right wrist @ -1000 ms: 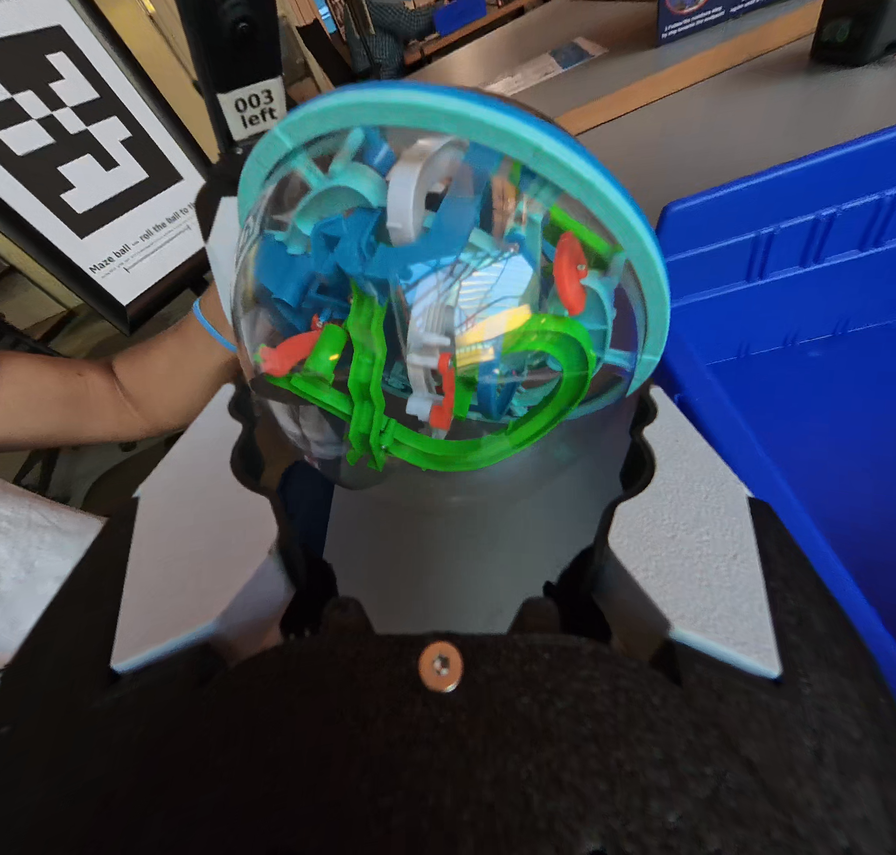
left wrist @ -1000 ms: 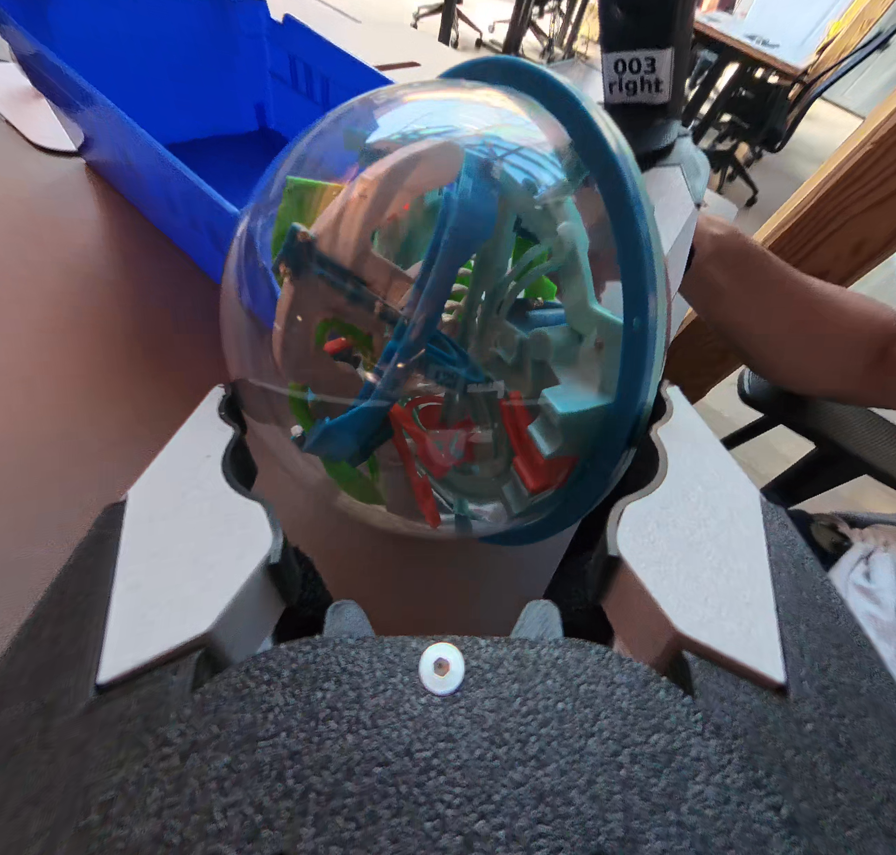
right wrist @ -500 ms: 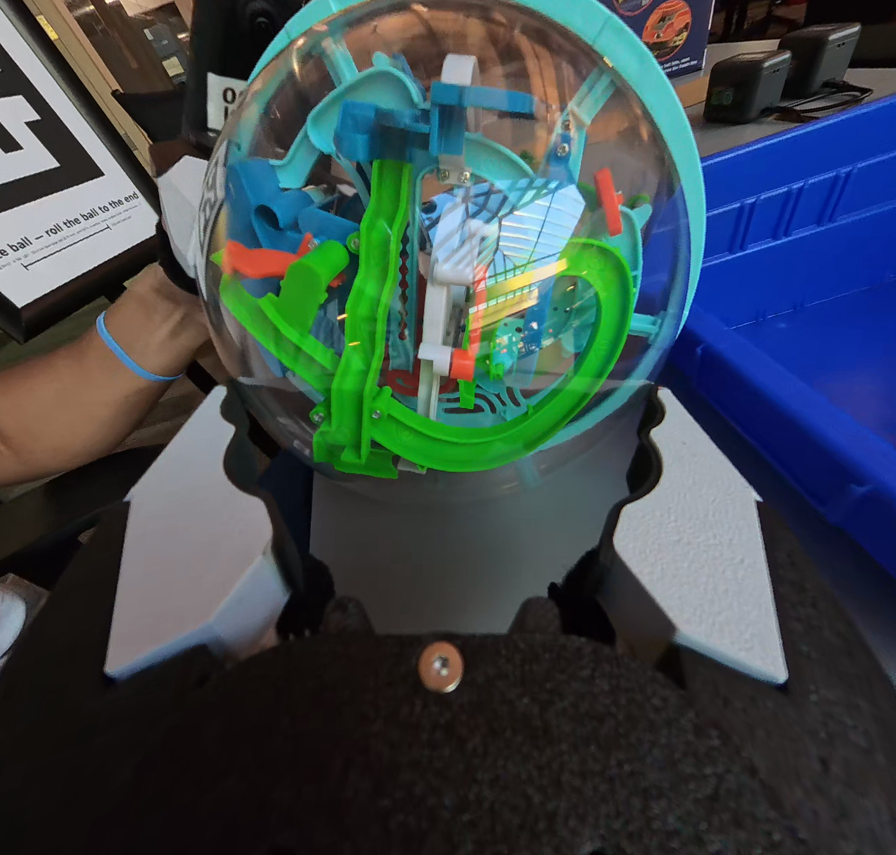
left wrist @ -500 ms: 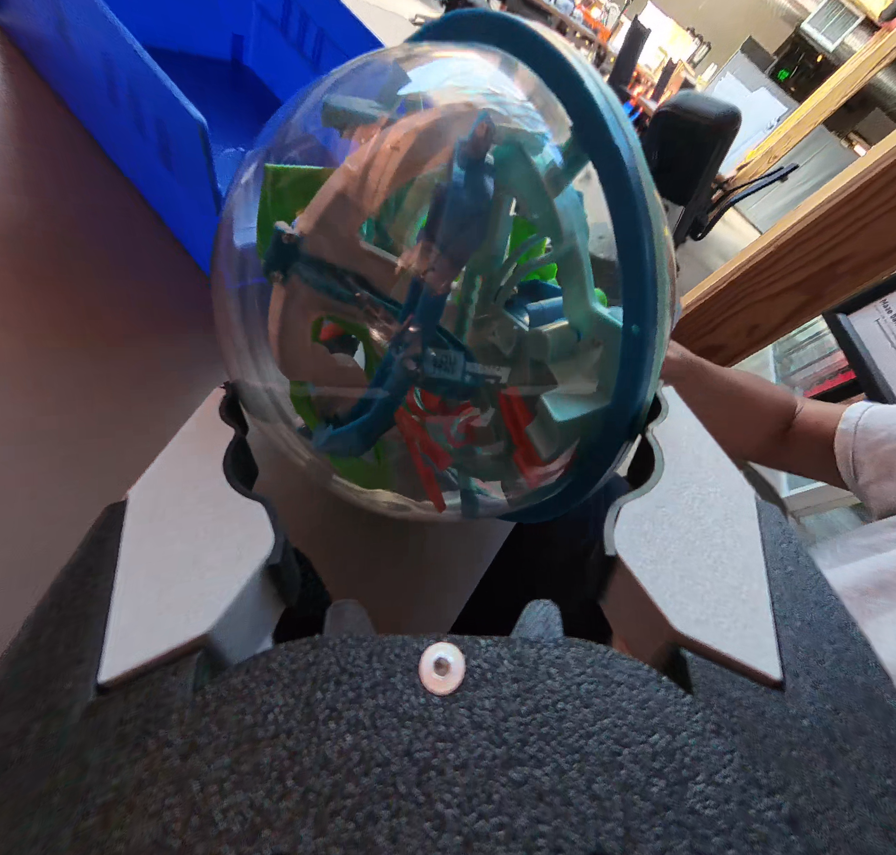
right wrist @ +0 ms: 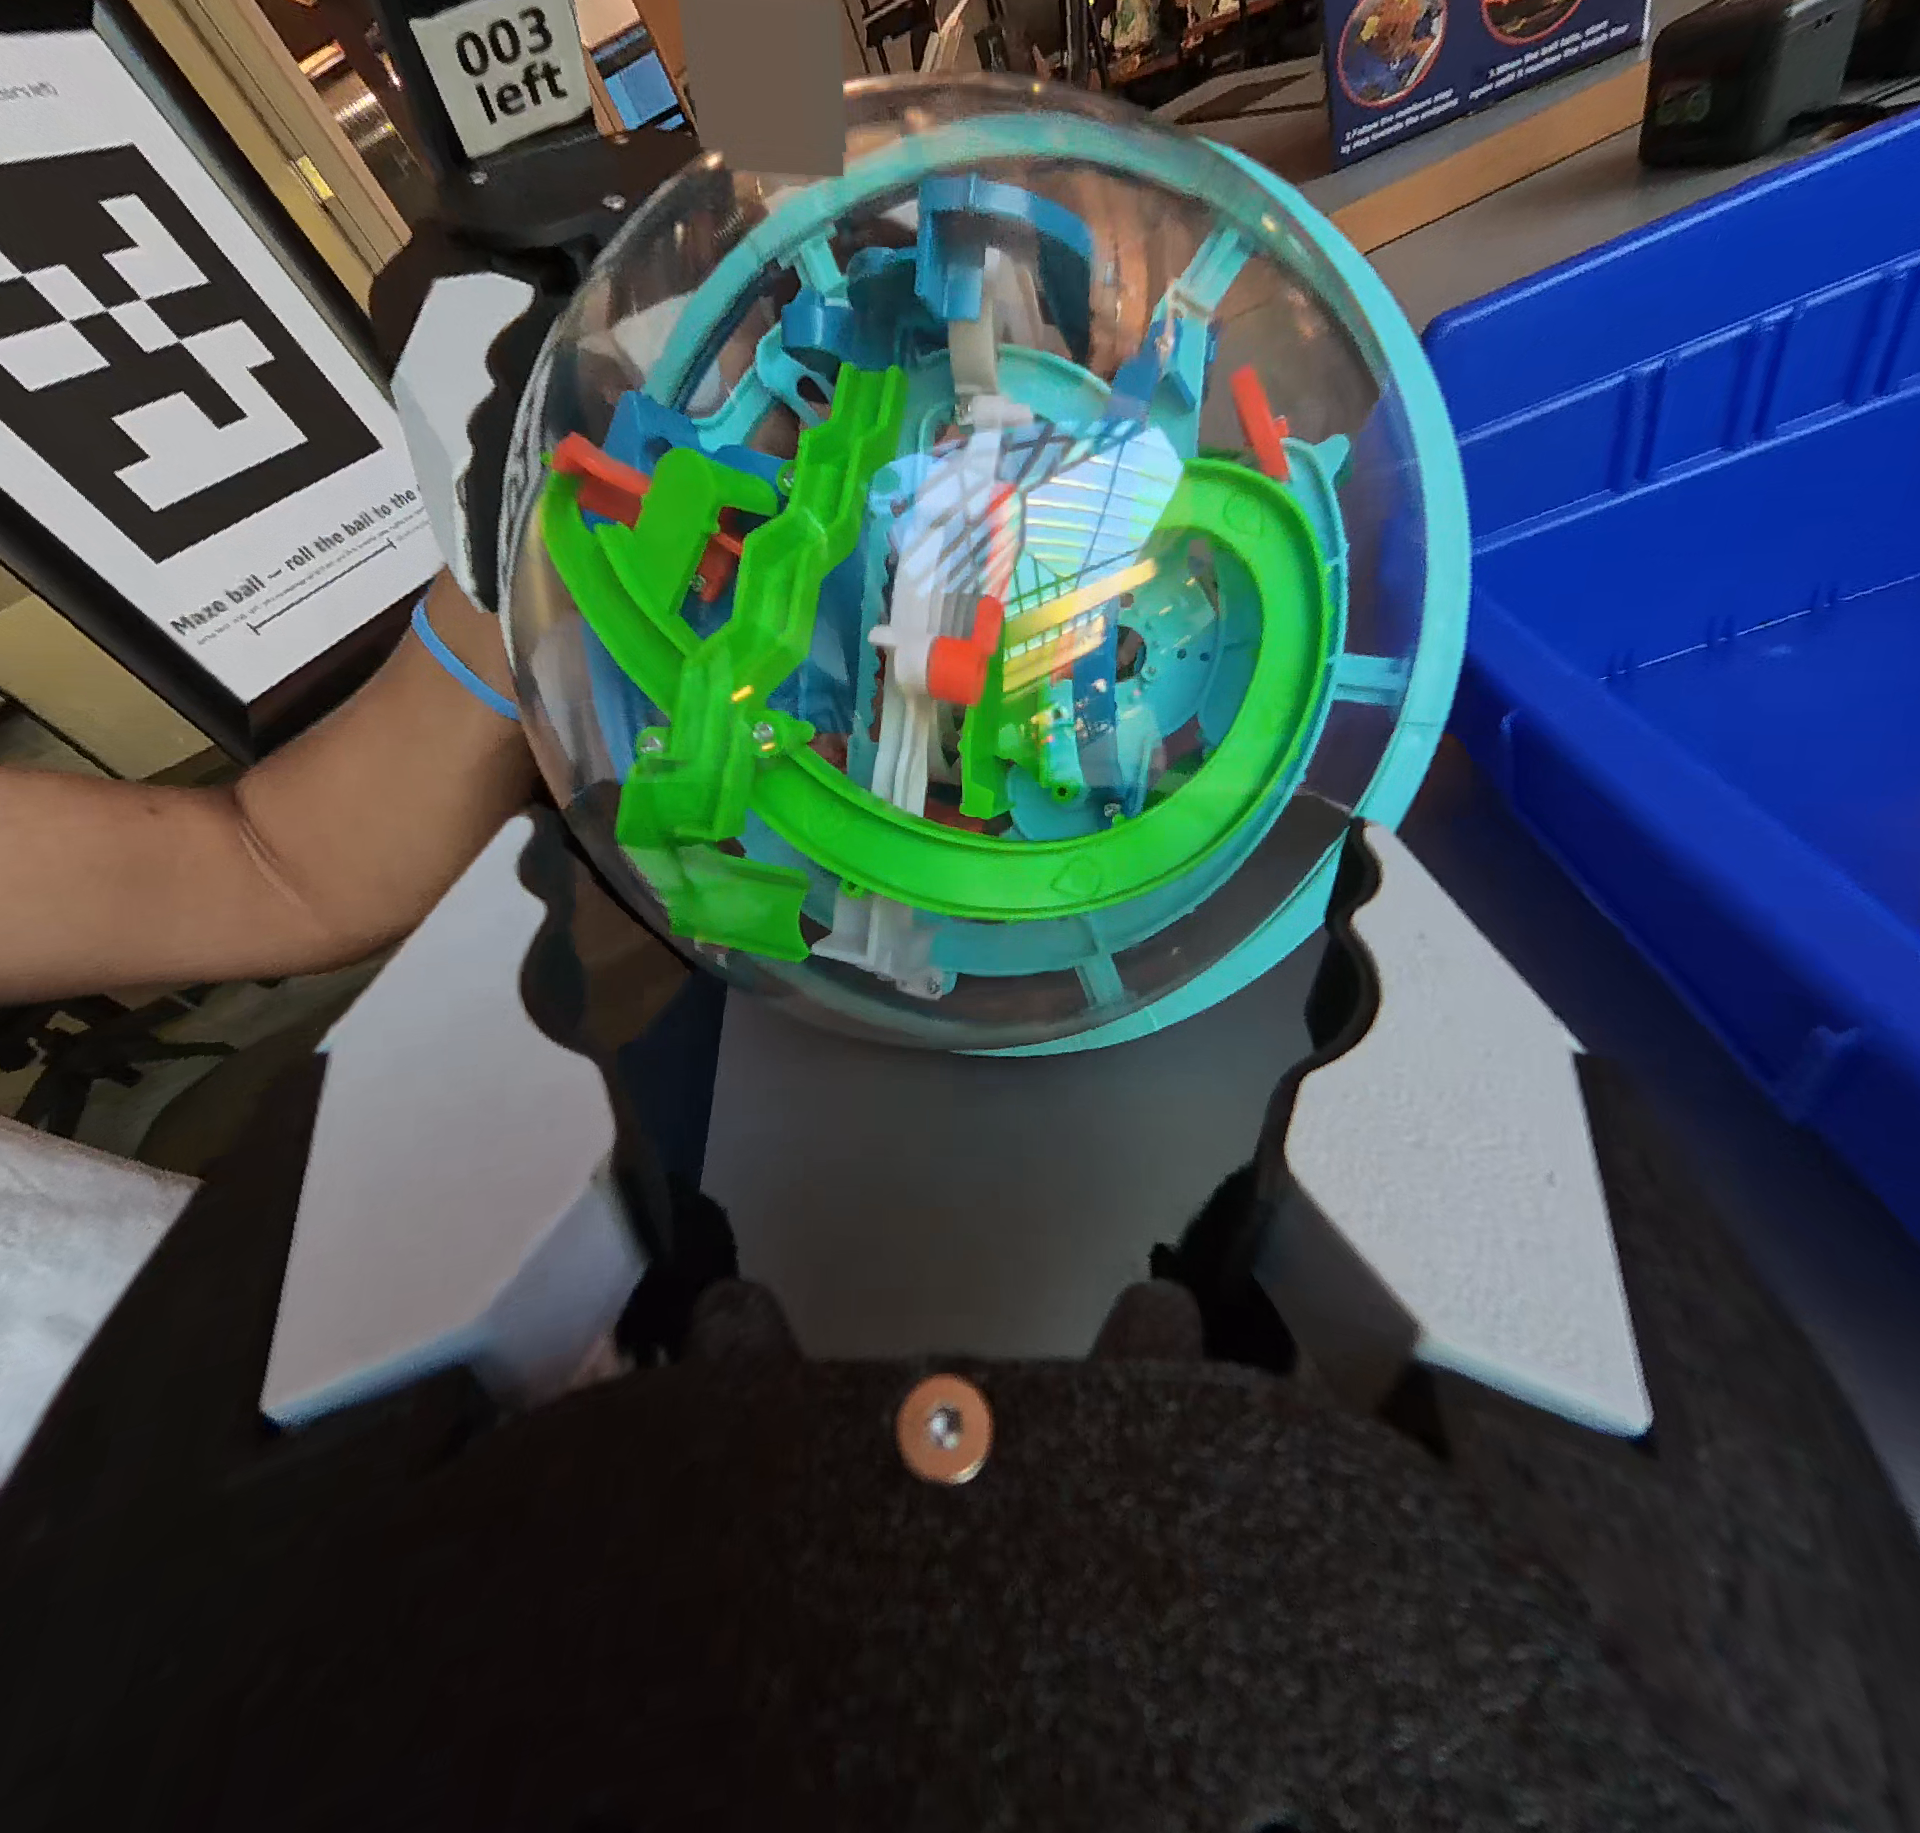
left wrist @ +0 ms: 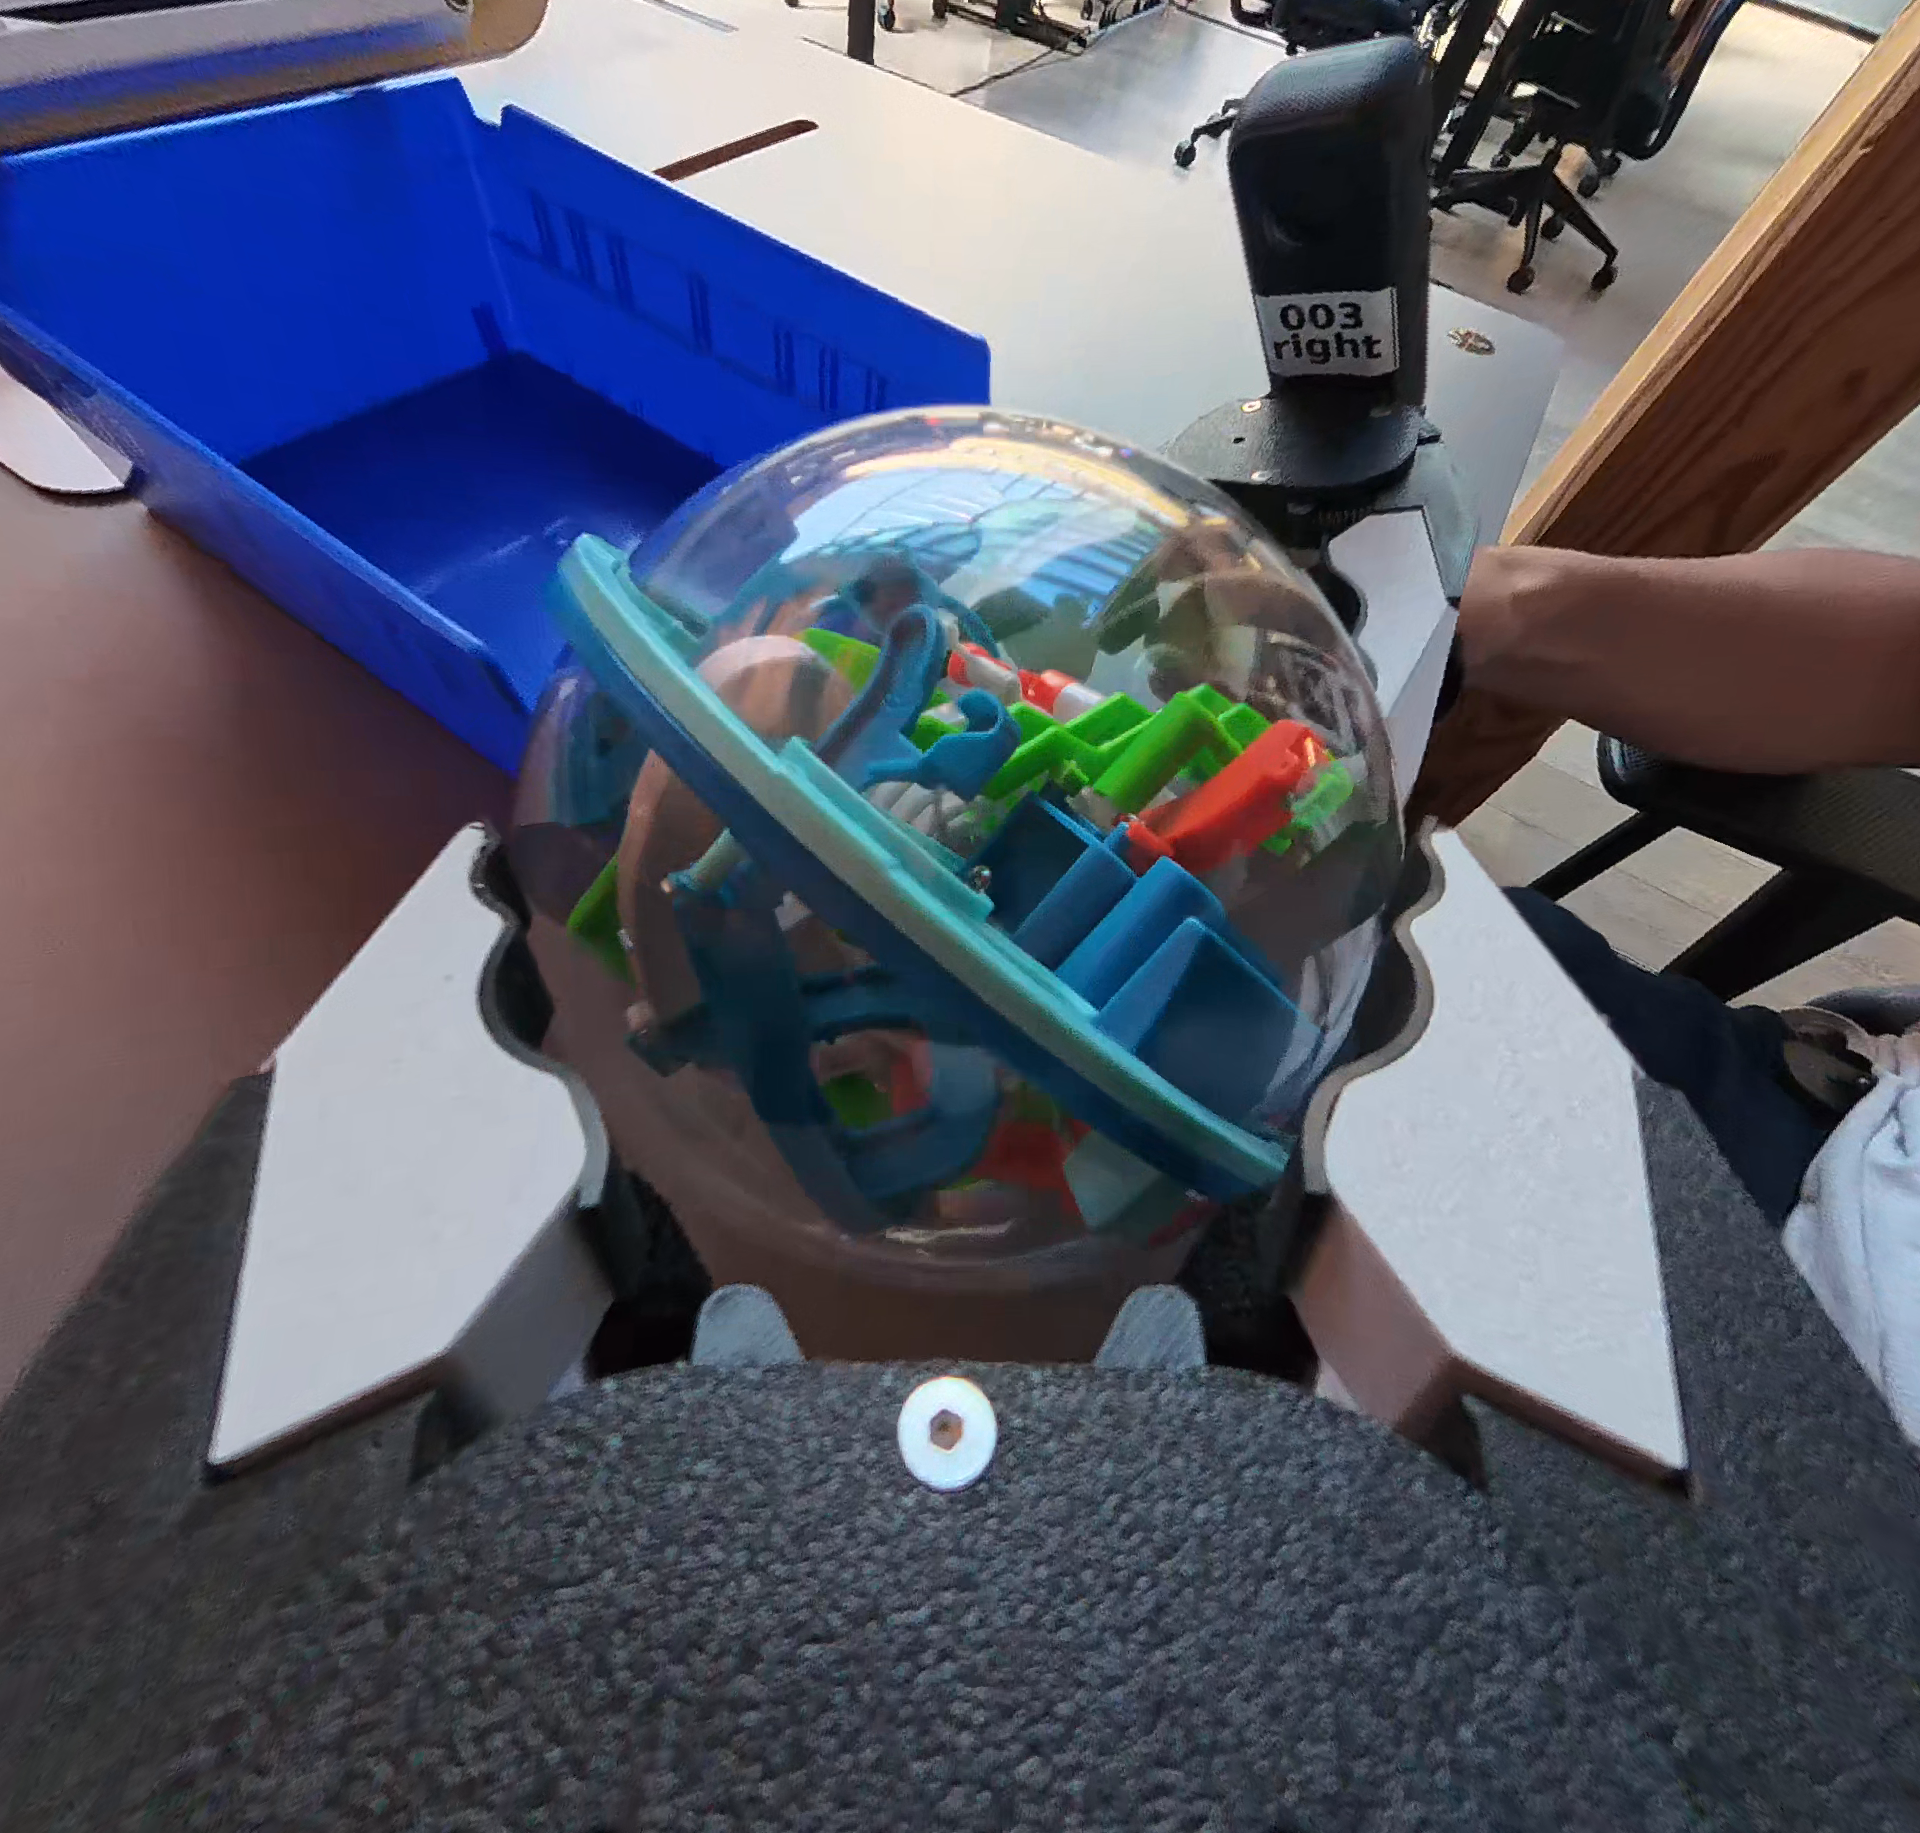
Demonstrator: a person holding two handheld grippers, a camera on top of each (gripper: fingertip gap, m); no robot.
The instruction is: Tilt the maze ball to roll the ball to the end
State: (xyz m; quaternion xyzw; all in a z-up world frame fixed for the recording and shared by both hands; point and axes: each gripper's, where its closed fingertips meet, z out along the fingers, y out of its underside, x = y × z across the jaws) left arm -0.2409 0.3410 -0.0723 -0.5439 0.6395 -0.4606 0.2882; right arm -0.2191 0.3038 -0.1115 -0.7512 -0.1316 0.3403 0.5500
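The maze ball point(left wrist: 956, 827) is a clear sphere with a teal ring and blue, green and red tracks inside. It is held up in the air between both grippers. My left gripper point(left wrist: 951, 869) is shut on it, with both scalloped pads against its sides. The ring slants across the ball from upper left to lower right. My right gripper point(right wrist: 945, 848) is also shut on the maze ball point(right wrist: 966, 557), its pads on the lower sides, with the curved green track facing me. The right gripper point(left wrist: 1392, 578) shows behind the ball. A left gripper finger point(right wrist: 447, 412) shows behind the ball in the right wrist view.
An open blue bin point(left wrist: 416, 453) stands on the brown table point(left wrist: 156, 796) beside the ball; it also shows in the right wrist view point(right wrist: 1714, 640). A framed sign point(right wrist: 156, 329) stands at the left. A person's arms point(left wrist: 1662, 661) point(right wrist: 260, 848) hold the grippers. A wooden beam point(left wrist: 1714, 329) and office chairs are behind.
In the left wrist view the ring went from upright at the ball's right side to slanted across it, so the ball turned in that grasp. The view swung back down over the bin.
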